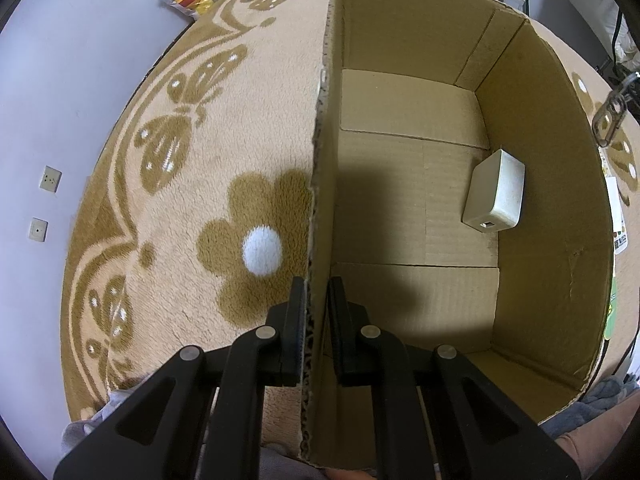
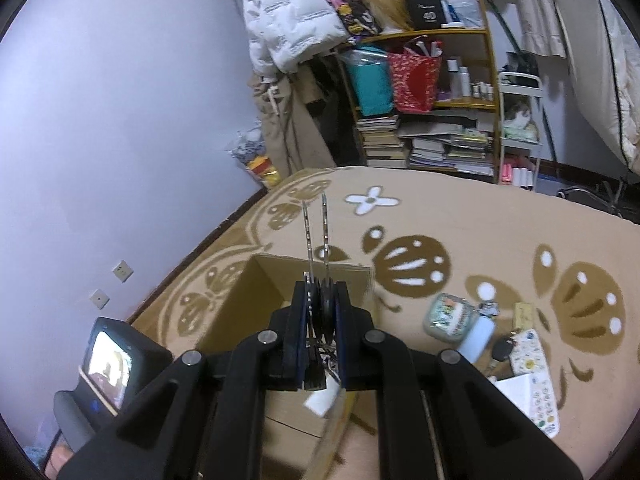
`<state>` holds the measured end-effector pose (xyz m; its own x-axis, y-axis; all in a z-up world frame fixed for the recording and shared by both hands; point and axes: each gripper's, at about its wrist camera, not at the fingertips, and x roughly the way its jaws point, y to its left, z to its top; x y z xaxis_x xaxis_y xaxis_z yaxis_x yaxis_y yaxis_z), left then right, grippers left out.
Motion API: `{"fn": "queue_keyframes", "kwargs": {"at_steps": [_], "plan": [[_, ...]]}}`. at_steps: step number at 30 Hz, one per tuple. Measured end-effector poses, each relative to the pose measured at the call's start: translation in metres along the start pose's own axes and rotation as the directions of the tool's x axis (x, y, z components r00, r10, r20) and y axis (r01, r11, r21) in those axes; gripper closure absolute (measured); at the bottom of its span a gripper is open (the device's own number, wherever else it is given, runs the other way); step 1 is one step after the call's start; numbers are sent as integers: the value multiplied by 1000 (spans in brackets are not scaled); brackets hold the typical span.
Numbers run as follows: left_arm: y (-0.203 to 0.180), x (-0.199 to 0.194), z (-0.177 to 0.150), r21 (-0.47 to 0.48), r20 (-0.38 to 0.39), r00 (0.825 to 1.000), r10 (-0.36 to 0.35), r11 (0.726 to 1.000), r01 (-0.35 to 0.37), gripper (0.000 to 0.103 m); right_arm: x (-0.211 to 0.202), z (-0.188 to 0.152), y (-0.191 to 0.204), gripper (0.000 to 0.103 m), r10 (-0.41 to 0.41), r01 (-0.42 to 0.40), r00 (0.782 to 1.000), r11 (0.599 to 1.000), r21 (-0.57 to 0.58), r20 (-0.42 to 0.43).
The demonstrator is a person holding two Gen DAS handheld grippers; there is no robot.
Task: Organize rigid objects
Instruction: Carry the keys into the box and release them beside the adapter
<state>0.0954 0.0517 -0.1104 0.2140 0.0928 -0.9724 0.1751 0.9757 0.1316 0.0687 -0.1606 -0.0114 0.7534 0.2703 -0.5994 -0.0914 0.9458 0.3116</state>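
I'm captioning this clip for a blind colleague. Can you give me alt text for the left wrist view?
The left gripper clamps the near wall of an open cardboard box sitting on a tan rug with brown flowers and butterflies. Inside the box, a small white charger lies on the floor against the right wall.

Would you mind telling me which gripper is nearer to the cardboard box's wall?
Left. The left gripper is clamped on the cardboard box wall itself, while the right gripper holds keys in the air above the box, touching nothing of it.
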Motion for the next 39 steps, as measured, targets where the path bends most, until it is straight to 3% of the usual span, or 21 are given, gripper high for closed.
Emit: {"fn": "queue_keyframes", "kwargs": {"at_steps": [10, 20, 31, 33, 34, 37, 39], "plan": [[0, 0, 0, -1, -1, 1000, 0, 1000, 0, 93, 33, -21, 8, 90, 64, -63, 993, 998, 16, -102], [0, 0, 1, -4, -3, 1000, -3, 1000, 3, 93, 62, -46, 0, 90, 72, -61, 978, 996, 64, -195], [0, 0, 0, -3, -4, 1000, -3, 1000, 3, 93, 53, -44, 1, 88, 43, -36, 982, 998, 42, -186], [0, 0, 0, -3, -4, 1000, -3, 1000, 3, 93, 48, -42, 2, 79, 27, -22, 983, 999, 27, -180], [0, 0, 0, -3, -4, 1000, -4, 1000, 4, 92, 44, -41, 3, 65, 14, -11, 984, 1000, 16, -175], [0, 0, 0, -5, -4, 1000, -5, 1000, 5, 92, 35, -37, 0, 38, -11, 13, 987, 1000, 12, -158], [0, 0, 0, -4, -4, 1000, -4, 1000, 4, 92, 30, -35, -3, 25, -44, 45, 988, 999, 9, -149]]}}
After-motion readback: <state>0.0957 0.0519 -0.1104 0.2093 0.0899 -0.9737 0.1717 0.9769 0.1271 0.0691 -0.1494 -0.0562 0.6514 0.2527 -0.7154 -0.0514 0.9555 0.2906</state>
